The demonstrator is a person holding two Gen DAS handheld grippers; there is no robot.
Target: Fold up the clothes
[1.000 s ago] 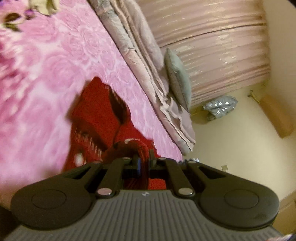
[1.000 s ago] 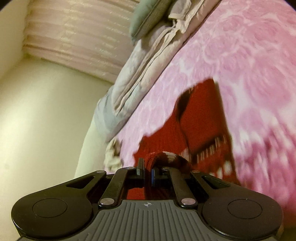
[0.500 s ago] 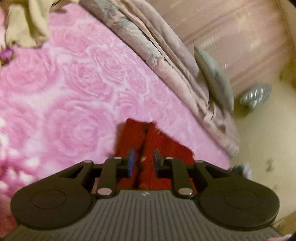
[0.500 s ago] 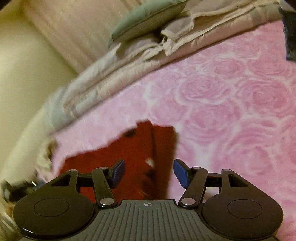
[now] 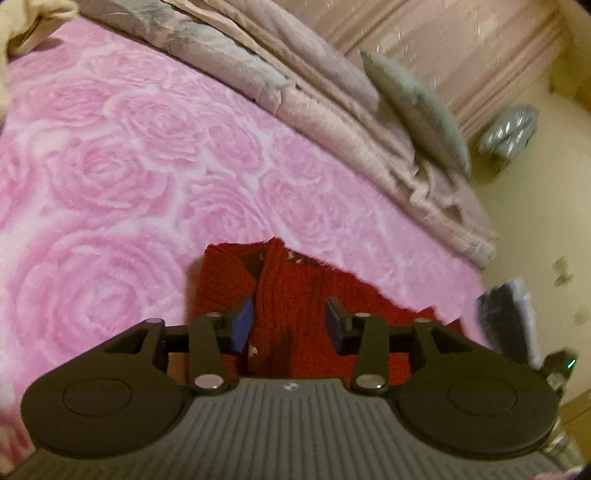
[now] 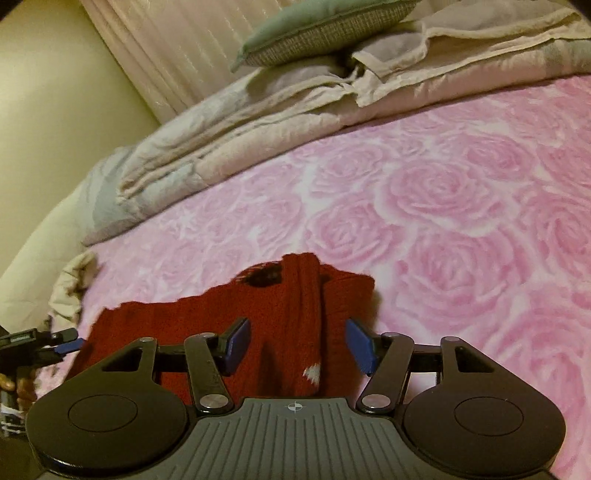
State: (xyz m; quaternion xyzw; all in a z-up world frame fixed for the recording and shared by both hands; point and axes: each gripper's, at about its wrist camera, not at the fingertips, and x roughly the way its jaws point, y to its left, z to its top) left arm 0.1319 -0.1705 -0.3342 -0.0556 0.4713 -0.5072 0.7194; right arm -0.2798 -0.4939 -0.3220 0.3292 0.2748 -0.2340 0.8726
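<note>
Red knit sweater lies part-folded near bed's left edge. Left gripper jaws opening, right gripper jaws closing, nothing clamped. Risk: loose knit springs back, undoing fold.

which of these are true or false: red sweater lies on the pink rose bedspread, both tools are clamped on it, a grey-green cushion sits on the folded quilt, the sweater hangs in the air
1. The red sweater lies on the pink rose bedspread. True.
2. Both tools are clamped on the sweater. False: the left tool is opening and the right tool is closing, and neither one's pads press the sweater.
3. A grey-green cushion sits on the folded quilt. True.
4. The sweater hangs in the air. False: it rests on the bedspread.
</note>
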